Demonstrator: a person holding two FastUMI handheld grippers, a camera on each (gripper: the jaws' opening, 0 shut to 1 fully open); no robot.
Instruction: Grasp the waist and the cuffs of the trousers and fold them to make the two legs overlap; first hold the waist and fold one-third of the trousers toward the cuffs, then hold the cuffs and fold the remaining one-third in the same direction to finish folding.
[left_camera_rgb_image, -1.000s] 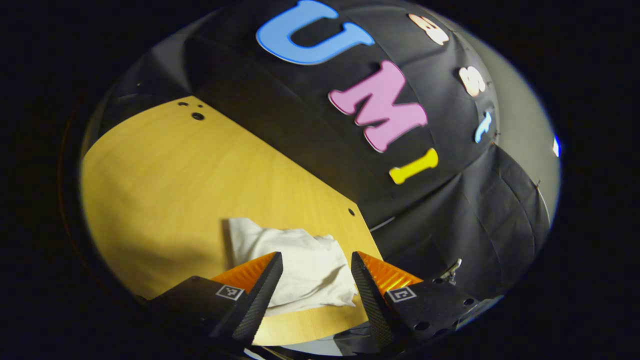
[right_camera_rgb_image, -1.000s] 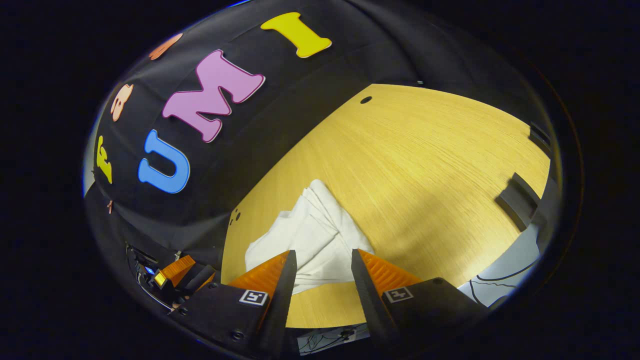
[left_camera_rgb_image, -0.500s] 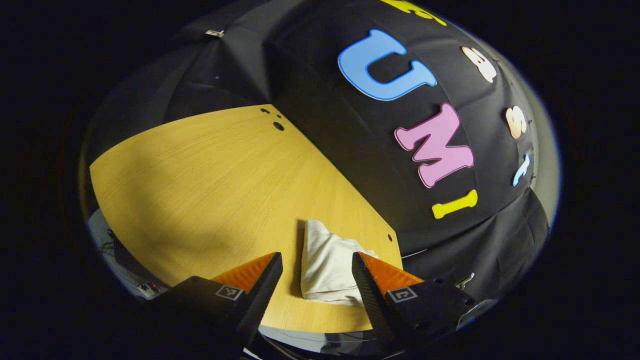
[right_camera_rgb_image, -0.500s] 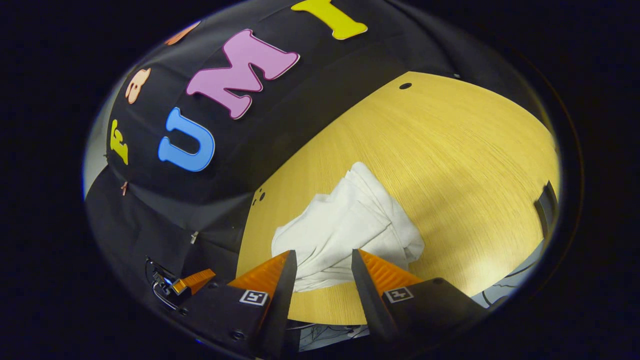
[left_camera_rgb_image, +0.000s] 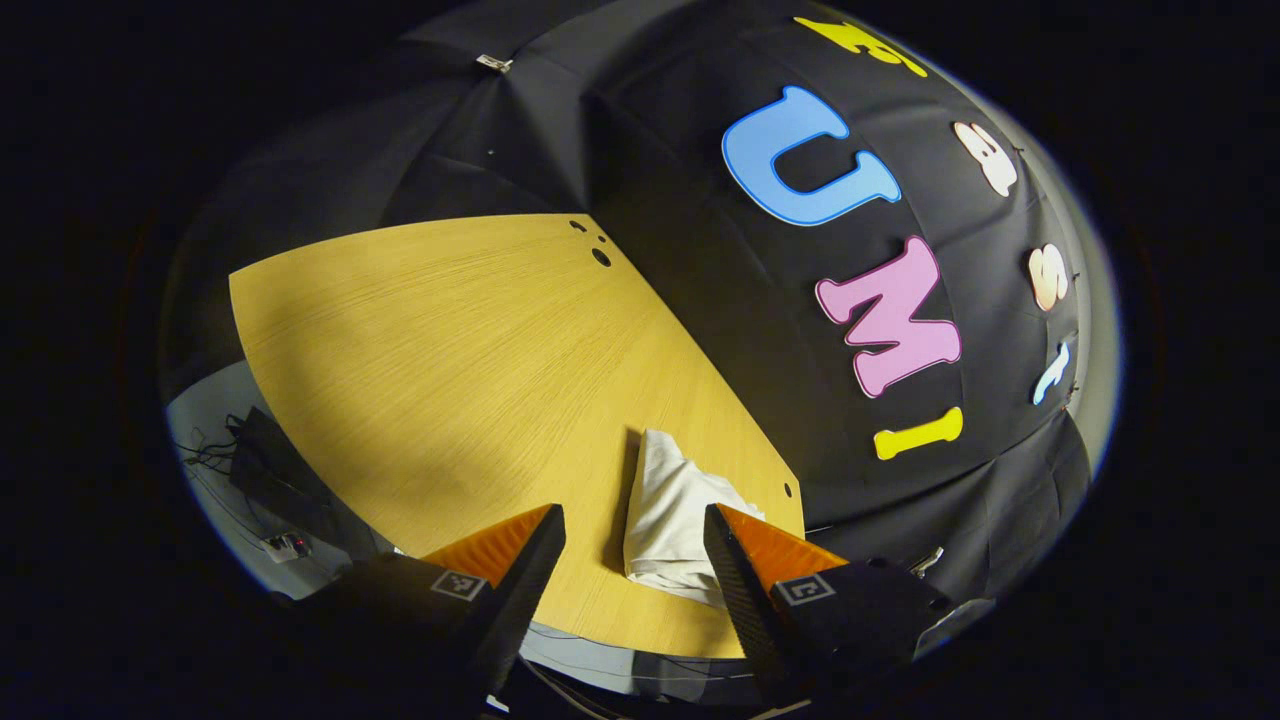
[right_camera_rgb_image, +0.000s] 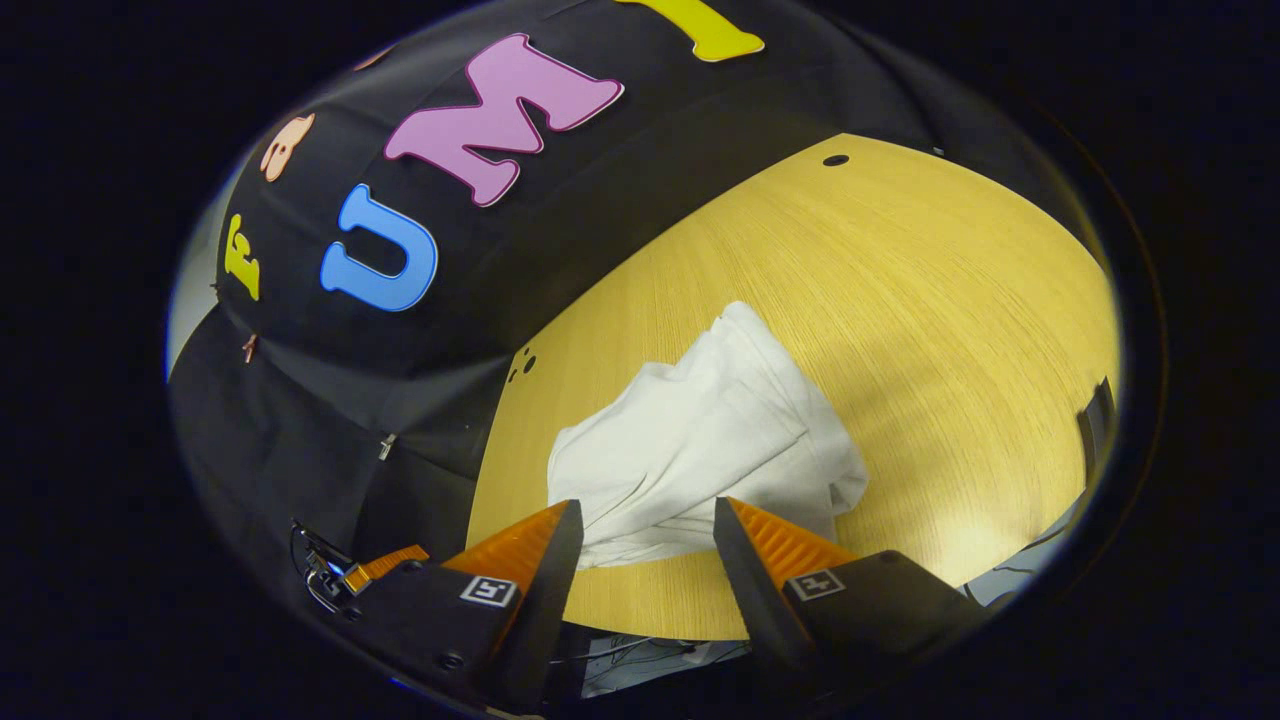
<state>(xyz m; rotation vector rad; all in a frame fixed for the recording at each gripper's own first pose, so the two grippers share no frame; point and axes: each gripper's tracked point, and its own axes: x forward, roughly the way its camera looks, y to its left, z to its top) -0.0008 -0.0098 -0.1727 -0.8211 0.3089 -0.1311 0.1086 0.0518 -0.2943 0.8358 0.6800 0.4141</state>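
The white trousers (right_camera_rgb_image: 705, 435) are seen lying in a rumpled, folded bundle on the light wooden table (right_camera_rgb_image: 900, 300), near its edge closest to the grippers and not far from the black cloth wall (right_camera_rgb_image: 300, 400) of the booth. In the right gripper view the bundle is spread wide, with overlapping layers and creases visible, and its near edge is partly covered by the two fingers of the right gripper (right_camera_rgb_image: 640, 545). The fingers of that gripper are held apart with a clear gap between them; nothing is clamped, and whether the fingertips touch the cloth cannot be told. At the lower left of the same view, part of the left gripper (right_camera_rgb_image: 385, 568) is seen beyond the table's edge, in front of the black cloth. In the left gripper view the trousers (left_camera_rgb_image: 665, 510) are seen end-on as a narrow heap close to the table's corner, just beside a small hole (left_camera_rgb_image: 787, 490) in the tabletop (left_camera_rgb_image: 450, 350). The left gripper (left_camera_rgb_image: 635, 550) is held off the bundle, its fingers spread wide and empty, with the cloth showing between them and partly behind the right-hand finger. Three more holes (left_camera_rgb_image: 598, 252) are visible at the table's far corner, and cables and dark equipment (left_camera_rgb_image: 270, 480) are seen on the floor past the table's left edge.
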